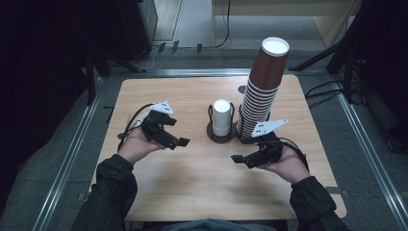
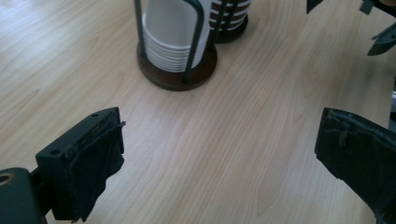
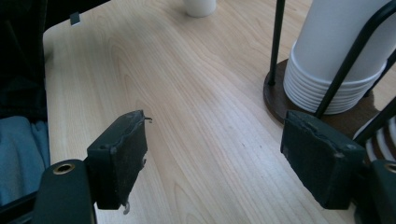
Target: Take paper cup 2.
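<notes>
A stack of white cups point(image 1: 222, 117) stands in a dark wire holder point(image 1: 211, 133) at the middle of the wooden table point(image 1: 202, 187). Just right of it rises a tall, leaning stack of brown cups point(image 1: 263, 84). My left gripper point(image 1: 177, 132) is held left of the holder, jaws wide apart over bare wood point(image 2: 222, 130), pointing at the white cups point(image 2: 170, 39). My right gripper point(image 1: 241, 150) sits in front of the brown stack, open with nothing between its jaws point(image 3: 215, 128). The white cups point(image 3: 334, 60) stand close beyond its right jaw.
The brown stack's base point(image 2: 229, 21) shows behind the holder point(image 2: 177, 77). The other gripper point(image 2: 380, 28) appears at the top right of the left gripper view. A small white object point(image 3: 201, 7) that I cannot identify sits at the top edge. The table's edge point(image 3: 51, 60) runs nearby.
</notes>
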{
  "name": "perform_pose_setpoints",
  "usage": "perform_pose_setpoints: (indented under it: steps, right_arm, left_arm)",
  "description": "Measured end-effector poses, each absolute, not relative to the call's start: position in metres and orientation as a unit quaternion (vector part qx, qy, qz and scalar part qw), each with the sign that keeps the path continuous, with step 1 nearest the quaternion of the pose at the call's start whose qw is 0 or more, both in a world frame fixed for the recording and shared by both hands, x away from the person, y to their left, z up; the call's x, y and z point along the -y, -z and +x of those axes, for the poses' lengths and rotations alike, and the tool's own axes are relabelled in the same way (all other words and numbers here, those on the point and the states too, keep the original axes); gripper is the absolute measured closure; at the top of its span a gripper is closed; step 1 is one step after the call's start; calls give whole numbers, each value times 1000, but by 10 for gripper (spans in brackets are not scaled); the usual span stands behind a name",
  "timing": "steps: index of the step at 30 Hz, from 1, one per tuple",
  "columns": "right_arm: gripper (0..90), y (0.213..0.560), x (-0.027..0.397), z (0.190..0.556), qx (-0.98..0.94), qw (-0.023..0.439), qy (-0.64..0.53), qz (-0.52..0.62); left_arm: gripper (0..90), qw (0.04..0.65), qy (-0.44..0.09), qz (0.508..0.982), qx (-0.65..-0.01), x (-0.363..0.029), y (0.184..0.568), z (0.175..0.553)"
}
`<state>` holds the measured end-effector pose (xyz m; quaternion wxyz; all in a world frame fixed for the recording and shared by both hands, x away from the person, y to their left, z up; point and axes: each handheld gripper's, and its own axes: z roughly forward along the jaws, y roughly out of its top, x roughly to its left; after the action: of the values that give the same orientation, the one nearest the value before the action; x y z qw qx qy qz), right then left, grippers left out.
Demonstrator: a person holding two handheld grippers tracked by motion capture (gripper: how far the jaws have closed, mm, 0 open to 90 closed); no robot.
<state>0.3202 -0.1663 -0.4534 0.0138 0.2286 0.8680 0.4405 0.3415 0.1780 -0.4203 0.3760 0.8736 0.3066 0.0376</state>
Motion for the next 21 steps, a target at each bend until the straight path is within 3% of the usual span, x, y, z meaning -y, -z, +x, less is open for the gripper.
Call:
perform_pose_setpoints:
  steps: [21]
  right_arm:
    - [280, 437, 203, 322, -873, 39, -426, 233]
  left_arm:
    - [88, 380, -7, 885, -268, -154, 439, 330]
